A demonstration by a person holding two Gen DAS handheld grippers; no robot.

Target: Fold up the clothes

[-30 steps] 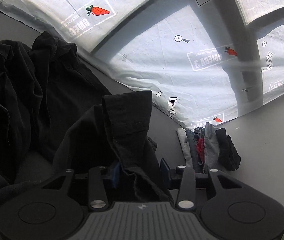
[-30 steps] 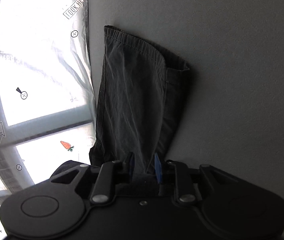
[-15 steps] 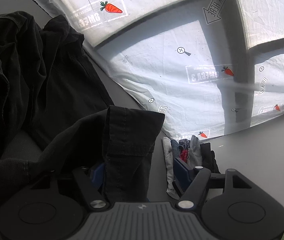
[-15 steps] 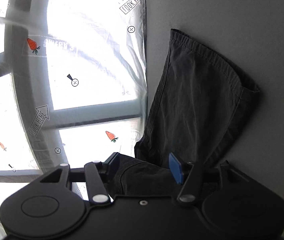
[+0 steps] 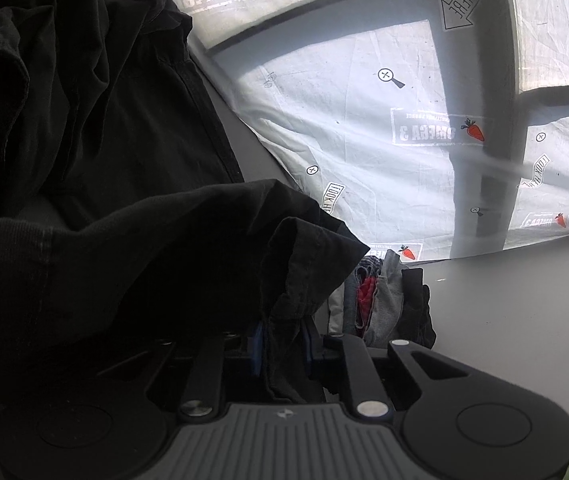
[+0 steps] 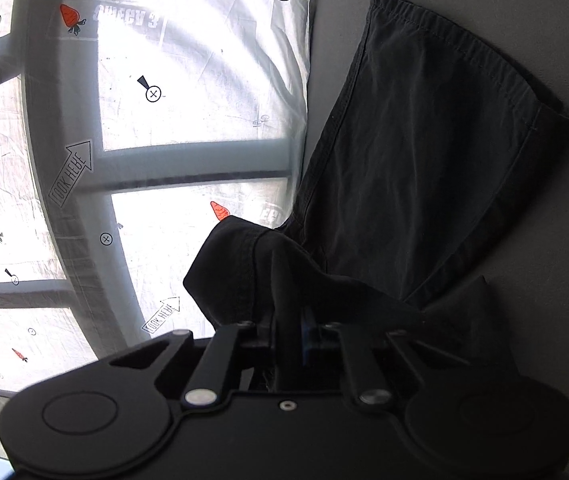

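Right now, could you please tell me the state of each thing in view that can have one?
Left hand-held gripper: just closed, shut on black garment.
Right hand-held gripper: just closed, shut on black garment.
Black garment: crumpled, unfolded, pinched at two spots.
Trouser leg: lying flat on the table.
Small clothes pile: bunched beside the patterned sheet.

My left gripper (image 5: 282, 344) and right gripper (image 6: 290, 338), spread wide half a second ago, have just closed, each pinching a bunched fold of the black garment (image 5: 132, 264), whose hem now lifts off the grey table (image 6: 464, 8).
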